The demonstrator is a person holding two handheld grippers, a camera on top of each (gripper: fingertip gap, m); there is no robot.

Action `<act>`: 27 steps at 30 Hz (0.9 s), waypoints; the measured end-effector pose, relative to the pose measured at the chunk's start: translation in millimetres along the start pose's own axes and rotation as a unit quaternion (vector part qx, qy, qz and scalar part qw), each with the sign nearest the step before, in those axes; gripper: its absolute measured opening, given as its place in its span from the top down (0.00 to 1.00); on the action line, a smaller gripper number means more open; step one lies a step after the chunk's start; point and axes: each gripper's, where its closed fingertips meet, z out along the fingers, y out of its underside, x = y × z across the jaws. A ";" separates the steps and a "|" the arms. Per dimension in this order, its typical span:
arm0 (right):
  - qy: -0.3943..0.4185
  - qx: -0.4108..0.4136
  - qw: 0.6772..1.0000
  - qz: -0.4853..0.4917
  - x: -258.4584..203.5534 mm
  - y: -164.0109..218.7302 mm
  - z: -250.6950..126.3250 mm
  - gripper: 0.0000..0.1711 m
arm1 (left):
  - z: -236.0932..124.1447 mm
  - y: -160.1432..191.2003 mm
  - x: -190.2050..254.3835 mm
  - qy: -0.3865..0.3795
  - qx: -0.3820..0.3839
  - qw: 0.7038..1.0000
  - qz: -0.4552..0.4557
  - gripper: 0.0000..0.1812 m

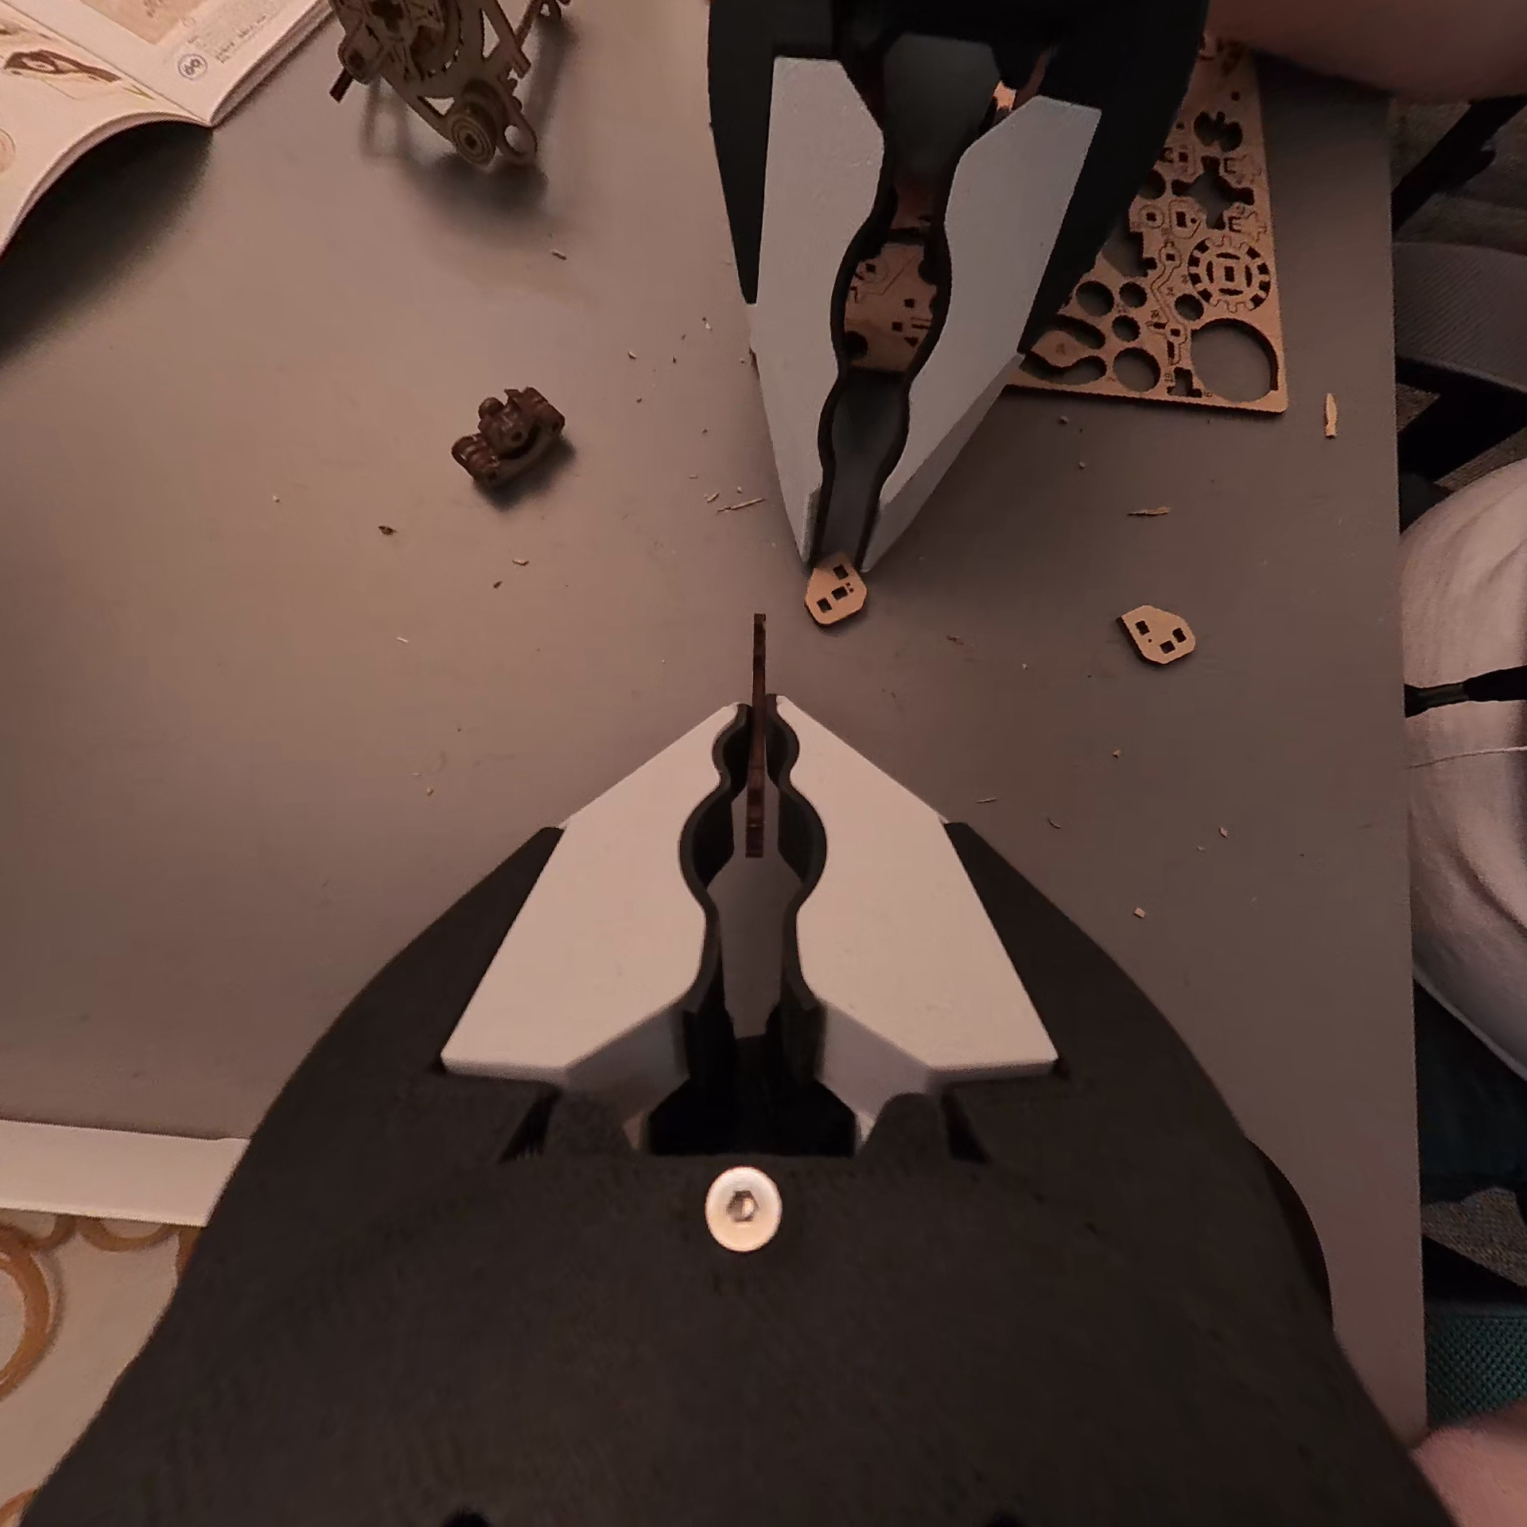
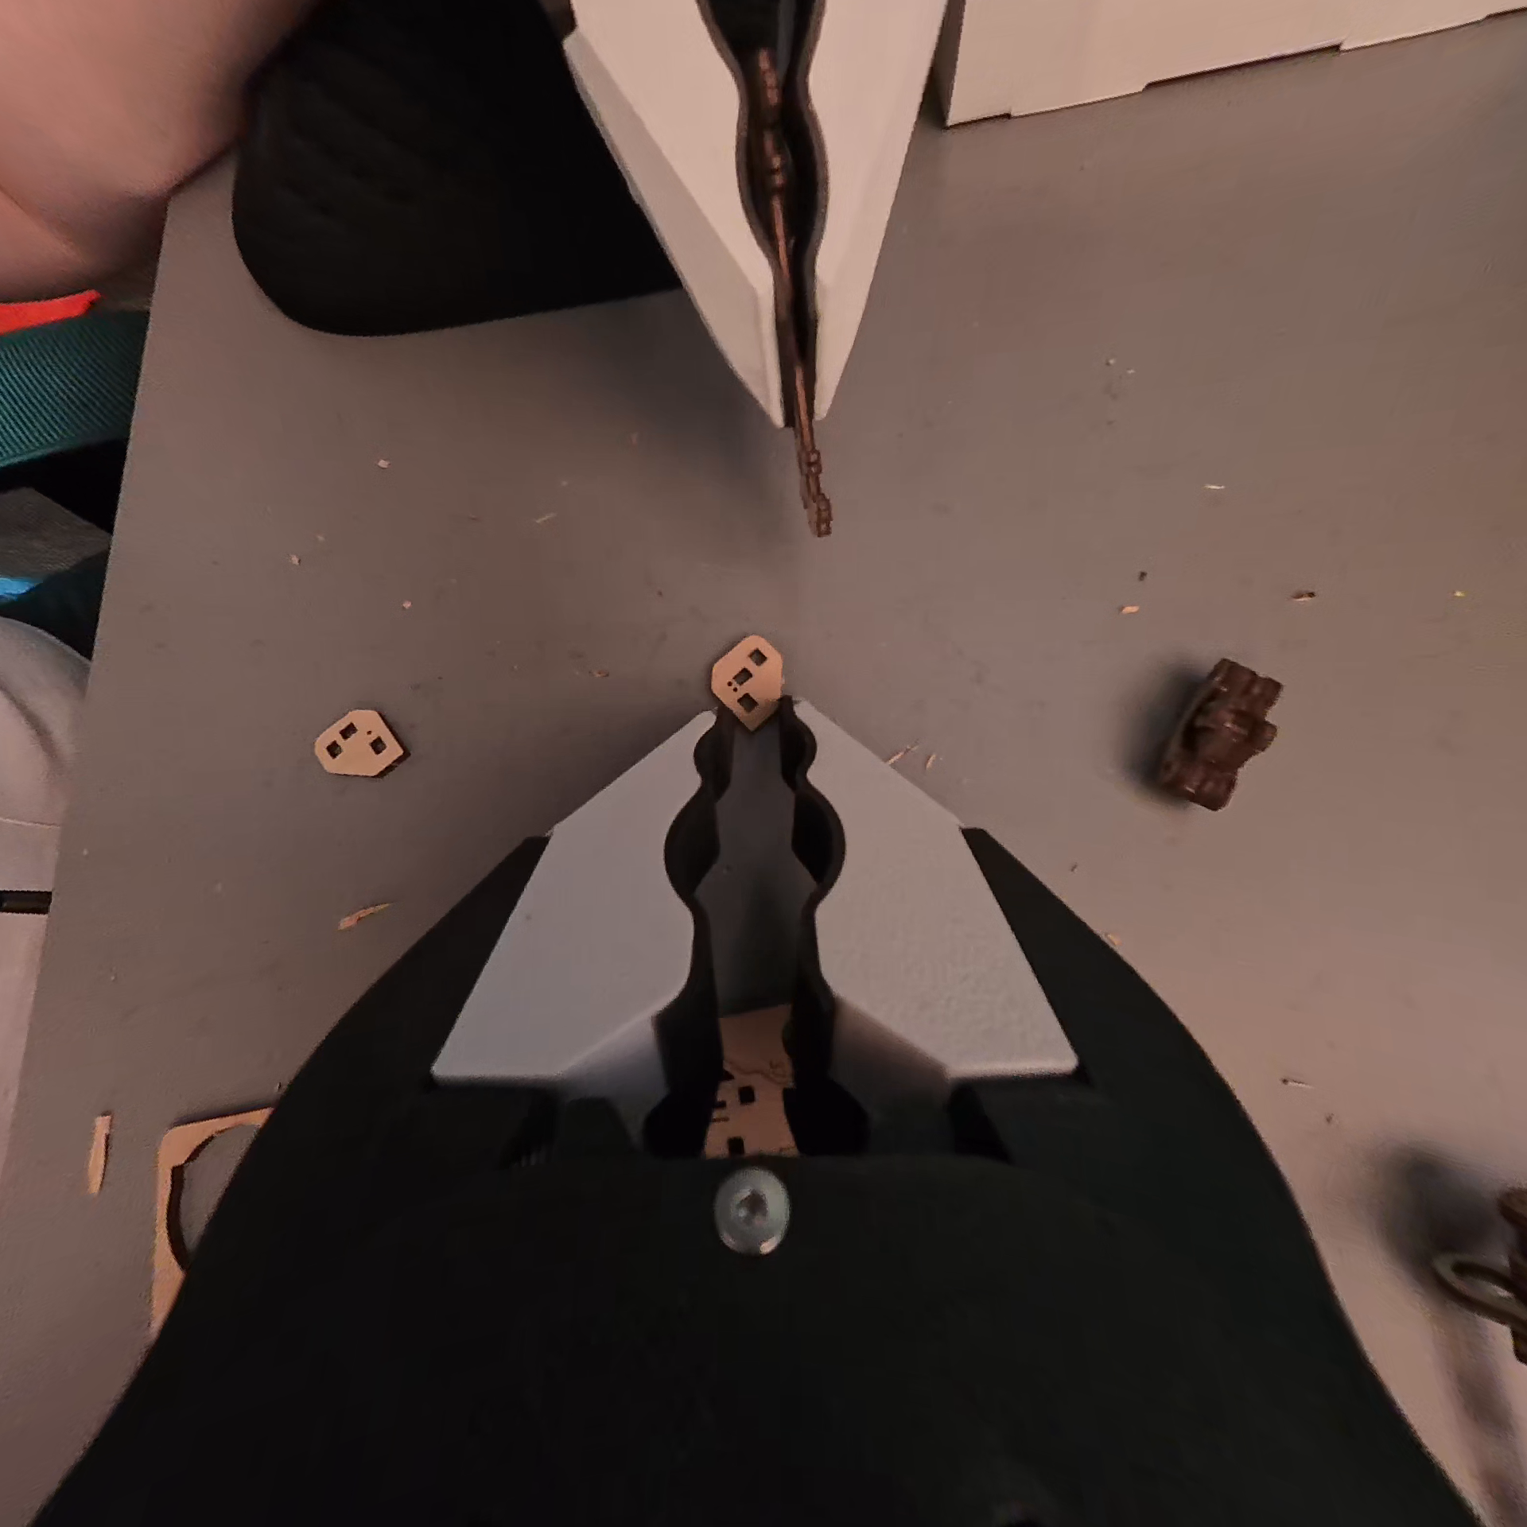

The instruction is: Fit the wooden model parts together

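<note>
1. Left tool (image 1: pixel 758 704): white fingers pressed together on a thin dark-edged wooden strip with notches (image 1: pixel 756 735), held edge-on and upright, its tip sticking out past the fingertips above the grey counter (image 1: pixel 248 661).
2. Same strip seen from the right wrist view (image 2: pixel 814 487), poking out of the left tool (image 2: pixel 800 417) toward the middle of the counter (image 2: pixel 1074 413), clear of the surface as far as can be told.
3. Right tool (image 2: pixel 748 706): fingertips closed in on a small pale flat wooden plate with square cut-outs (image 2: pixel 748 677), pinching its near corner; most of the plate lies beyond the tips, apparently flat on the counter, though lift cannot be told.
4. From the left wrist view, right tool (image 1: pixel 836 566) angled down, the same pale plate (image 1: pixel 836 593) at its tips, just beside the tip of the strip.
5. A second small pale wooden plate with similar cut-outs (image 1: pixel 1157 636) (image 2: pixel 361 742) flat on the counter, apart from both tools.
6. A small dark brown assembled wooden block of stacked toothed pieces (image 1: pixel 508 442) (image 2: pixel 1219 731) lying alone on the counter.
7. A pale laser-cut plywood sheet with many empty holes (image 1: pixel 1182 273) behind the right tool.
8. A partly built wooden gear mechanism (image 1: pixel 450 74) and an open instruction booklet (image 1: pixel 99 74) at the far edge.
9. Wood splinters scattered across the counter.
</note>
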 end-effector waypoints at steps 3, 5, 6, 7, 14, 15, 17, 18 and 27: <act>0.013 -0.003 1.000 0.001 1.4 -0.7 -1.2 0.95 | 0.5 0.3 0.1 0.001 -0.001 1.000 -0.001 1.00; 0.023 -0.003 1.000 0.001 1.8 -2.5 -1.9 0.95 | 1.4 0.8 1.2 0.003 -0.003 1.000 0.000 1.00; 0.031 -0.005 1.000 -0.002 2.2 -3.2 -2.3 0.95 | 1.9 1.3 1.8 0.004 -0.005 1.000 0.000 1.00; 0.039 -0.006 0.999 -0.006 2.5 -4.0 -2.7 0.95 | 2.4 1.5 2.1 0.005 -0.007 1.000 0.001 1.00; 0.088 -0.002 0.996 -0.030 2.2 -13.6 -5.8 0.95 | 3.4 1.8 3.4 0.005 -0.009 1.000 0.004 1.00; 0.094 0.000 0.995 -0.028 3.5 -14.3 -6.5 0.95 | 3.4 1.6 3.2 0.005 -0.009 1.000 0.003 1.00; 0.098 0.003 0.995 -0.019 5.5 -14.8 -8.0 0.95 | 3.2 1.2 2.9 0.006 -0.007 1.000 0.001 1.00; 0.100 0.005 0.995 -0.013 6.6 -15.0 -8.9 0.95 | 3.1 1.0 2.8 0.005 -0.006 1.000 0.002 1.00; 0.110 0.007 0.994 0.007 12.7 -14.4 -13.9 0.95 | 4.1 0.7 3.0 0.009 -0.004 1.000 -0.001 1.00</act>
